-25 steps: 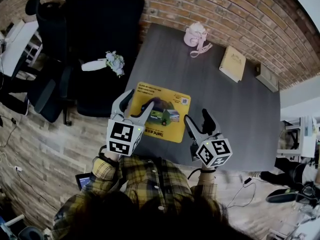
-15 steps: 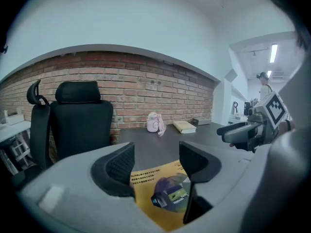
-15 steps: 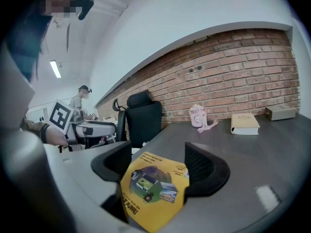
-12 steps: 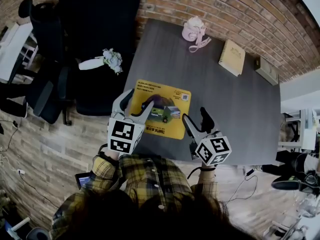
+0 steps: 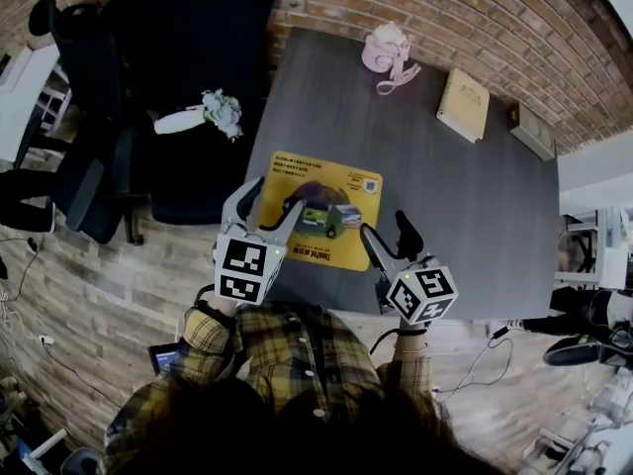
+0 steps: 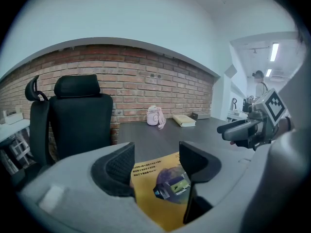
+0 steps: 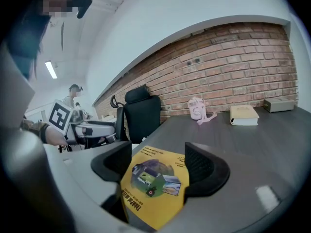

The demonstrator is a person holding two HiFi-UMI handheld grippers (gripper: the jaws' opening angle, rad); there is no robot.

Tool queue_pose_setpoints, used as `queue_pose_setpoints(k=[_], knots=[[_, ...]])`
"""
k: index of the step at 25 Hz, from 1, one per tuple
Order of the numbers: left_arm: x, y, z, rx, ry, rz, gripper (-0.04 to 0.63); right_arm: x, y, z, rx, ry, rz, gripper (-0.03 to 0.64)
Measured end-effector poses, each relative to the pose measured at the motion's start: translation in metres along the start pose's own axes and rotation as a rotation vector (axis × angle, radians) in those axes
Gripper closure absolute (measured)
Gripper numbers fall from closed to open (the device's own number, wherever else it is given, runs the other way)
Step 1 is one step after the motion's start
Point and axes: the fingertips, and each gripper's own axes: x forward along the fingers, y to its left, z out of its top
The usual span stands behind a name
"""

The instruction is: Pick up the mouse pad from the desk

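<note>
The dark grey worktop point(image 5: 465, 196) fills most of the head view, set against a brick wall with a black office chair point(image 5: 188, 87) at its left. The yellow printed mouse pad point(image 5: 341, 191) lies flat near the worktop's near left corner, well apart from the tan book point(image 5: 463, 105) and the pink item point(image 5: 388, 52) at the far side. The likely trouble is the pad's thinness. With no raised edge to bite, a jaw coming down on top would probably skid across the print or push the pad along rather than lift it. The left gripper point(image 5: 275, 196) hangs over the pad's left near part, and whether it touches cannot be told. Its jaws stand wide apart with only the pad point(image 6: 150, 188) seen between them. The right gripper point(image 5: 386, 228) sits just beside the pad's right near corner, jaws equally wide and holding nothing.
</note>
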Motion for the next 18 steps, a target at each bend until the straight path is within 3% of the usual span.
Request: queue_pose_setpoints(k=[18], knots=[[0.026, 0.027, -0.086, -0.021, 0.209, -0.001, 0.314, 0.025, -0.018, -0.055, 0.214, 0.103, -0.001, 0.299]])
